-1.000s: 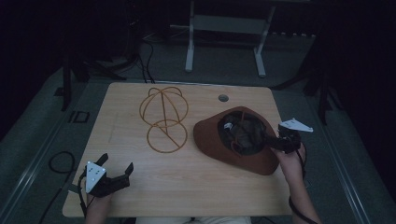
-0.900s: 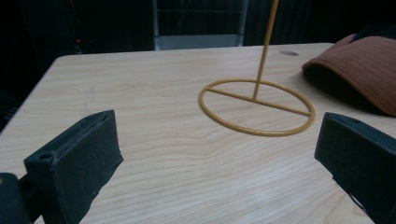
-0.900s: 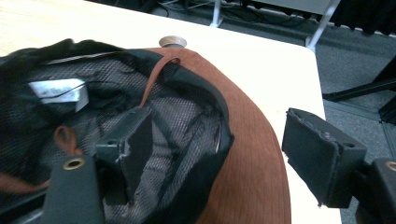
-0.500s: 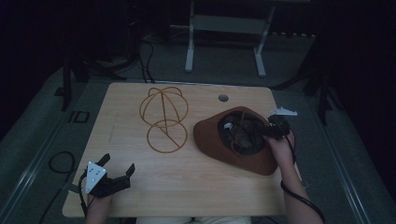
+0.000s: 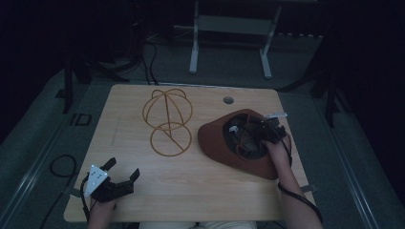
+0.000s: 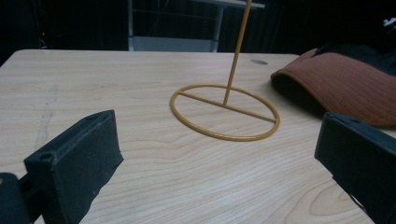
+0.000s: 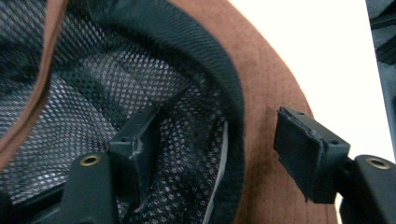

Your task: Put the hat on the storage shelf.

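- A brown hat (image 5: 241,143) lies upside down on the right half of the light wooden table (image 5: 191,191), its dark mesh lining (image 7: 93,93) facing up.
- The right tongs (image 5: 267,131) sit at the hat's far right edge, held by a hand coming in from the bottom right.
- In the right gripper view the right tongs (image 7: 219,154) are spread and straddle the hat's edge: one jaw is down inside against the mesh, the other is outside over the brown brim (image 7: 266,93), with the dark inner band between them. The jaws are not pressed onto the fabric.
- A wire hat stand (image 5: 167,121) of golden rod stands upright left of the hat, near the table's middle, with its ring base (image 6: 224,112) flat on the wood and apart from the brim.
- The left tongs (image 5: 122,174) rest low at the table's near left corner, well apart from hat and stand.
- In the left gripper view the left tongs (image 6: 215,158) are spread wide with nothing between them, and the stand's base and the hat's edge (image 6: 341,84) lie farther off ahead.
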The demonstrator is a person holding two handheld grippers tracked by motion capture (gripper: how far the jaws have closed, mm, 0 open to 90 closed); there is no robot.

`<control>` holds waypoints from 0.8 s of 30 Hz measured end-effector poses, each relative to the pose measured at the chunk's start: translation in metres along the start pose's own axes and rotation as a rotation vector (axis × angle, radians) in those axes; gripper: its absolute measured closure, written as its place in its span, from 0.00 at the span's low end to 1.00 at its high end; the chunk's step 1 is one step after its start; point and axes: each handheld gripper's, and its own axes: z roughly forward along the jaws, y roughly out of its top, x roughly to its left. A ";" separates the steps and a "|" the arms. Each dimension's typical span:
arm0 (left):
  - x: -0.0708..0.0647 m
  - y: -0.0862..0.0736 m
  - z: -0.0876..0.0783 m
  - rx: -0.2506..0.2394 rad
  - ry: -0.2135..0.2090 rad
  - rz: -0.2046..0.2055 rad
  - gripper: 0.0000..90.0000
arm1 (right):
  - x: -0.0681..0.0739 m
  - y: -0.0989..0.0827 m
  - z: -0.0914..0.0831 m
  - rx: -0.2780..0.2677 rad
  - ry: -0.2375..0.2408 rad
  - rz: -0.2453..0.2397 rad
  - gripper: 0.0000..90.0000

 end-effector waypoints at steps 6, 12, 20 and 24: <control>0.004 -0.002 0.000 0.067 0.097 0.019 0.01 | 0.008 -0.005 0.007 0.002 -0.071 -0.016 0.56; 0.008 -0.001 -0.002 0.023 0.066 -0.015 0.01 | 0.007 -0.004 0.002 -0.014 -0.127 -0.021 0.91; 0.007 -0.001 -0.001 0.039 0.075 0.006 0.01 | -0.010 0.001 -0.037 -0.202 -0.039 0.124 0.94; 0.007 0.000 -0.001 0.042 0.074 -0.013 0.01 | -0.017 0.006 -0.061 -0.284 0.005 0.179 0.94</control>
